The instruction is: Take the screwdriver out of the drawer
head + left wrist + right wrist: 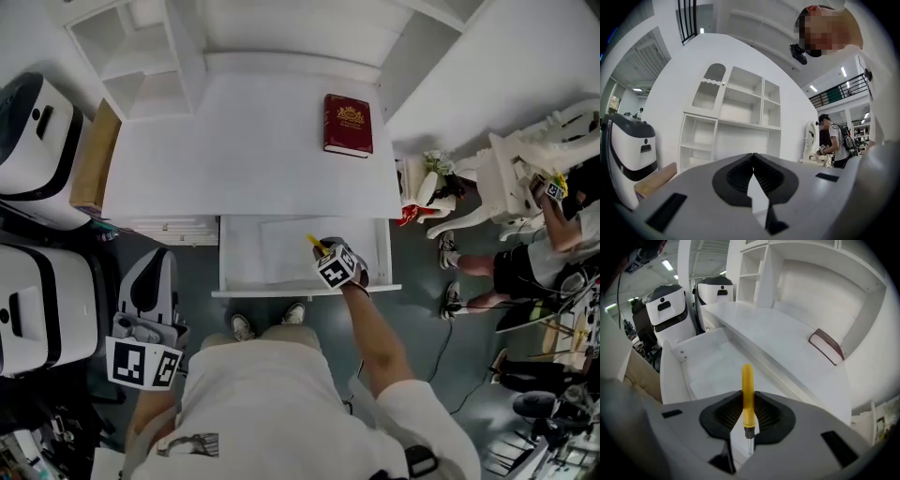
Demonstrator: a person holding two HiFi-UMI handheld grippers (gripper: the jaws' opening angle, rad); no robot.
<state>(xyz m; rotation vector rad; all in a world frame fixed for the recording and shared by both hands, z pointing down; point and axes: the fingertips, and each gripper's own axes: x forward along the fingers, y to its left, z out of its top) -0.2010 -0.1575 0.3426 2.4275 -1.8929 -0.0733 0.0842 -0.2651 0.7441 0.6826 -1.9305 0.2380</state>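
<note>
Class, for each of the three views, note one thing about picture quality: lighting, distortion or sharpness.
Head view: bright, even light, with hardly any shadow on the white desk. Left gripper view: strong fisheye with dark, rounded corners, and the shelf unit leans and curves. Right gripper view: the same fisheye bends the desk edge, yet the yellow screwdriver held in the right claw is sharp.

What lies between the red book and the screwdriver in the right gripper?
Nothing: in the head view only bare white desktop and open white drawer floor separate the dark red hardcover book from the yellow-handled screwdriver.
</note>
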